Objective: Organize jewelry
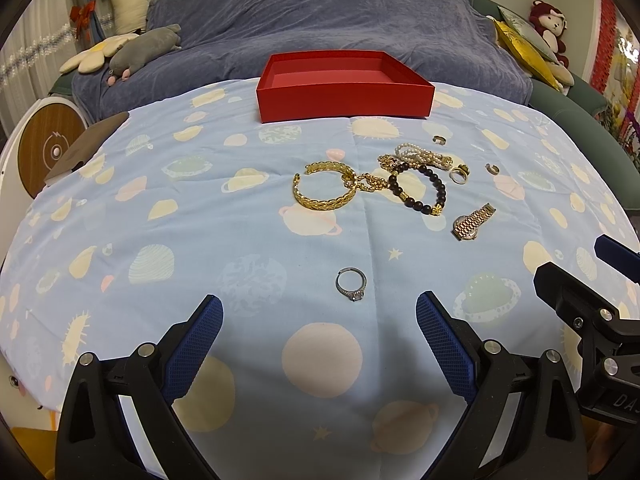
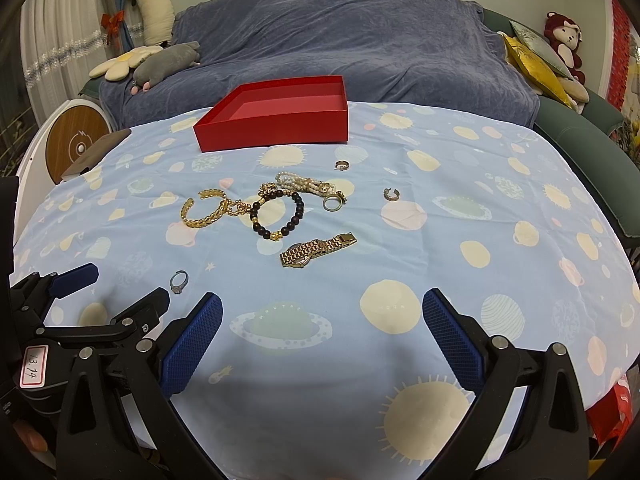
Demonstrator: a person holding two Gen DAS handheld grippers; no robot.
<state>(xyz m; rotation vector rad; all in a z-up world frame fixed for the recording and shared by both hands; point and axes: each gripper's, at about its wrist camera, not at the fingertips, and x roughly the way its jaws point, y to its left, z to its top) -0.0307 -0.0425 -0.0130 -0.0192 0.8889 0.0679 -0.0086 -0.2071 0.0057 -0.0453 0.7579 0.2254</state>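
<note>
Your left wrist view looks forward low over the tablecloth [image 1: 240, 240], facing the red box [image 1: 344, 88] squarely with the silver ring [image 1: 351, 284] close ahead. Your right wrist view sits just beside it to the right, facing the same way. Both share the box [image 2: 276, 120], the jewelry pile and the sofa [image 2: 360, 40] behind.

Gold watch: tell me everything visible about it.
The watch is gold-coloured, apparently metal, with a round case and a linked band. It lies on its side on the blue planet-print cloth, band stretched out towards the right with the clasp end open. It sits nearer the camera than the dark bead bracelet, apart from it. Nothing touches it but the cloth. Its dial cannot be read.
</note>
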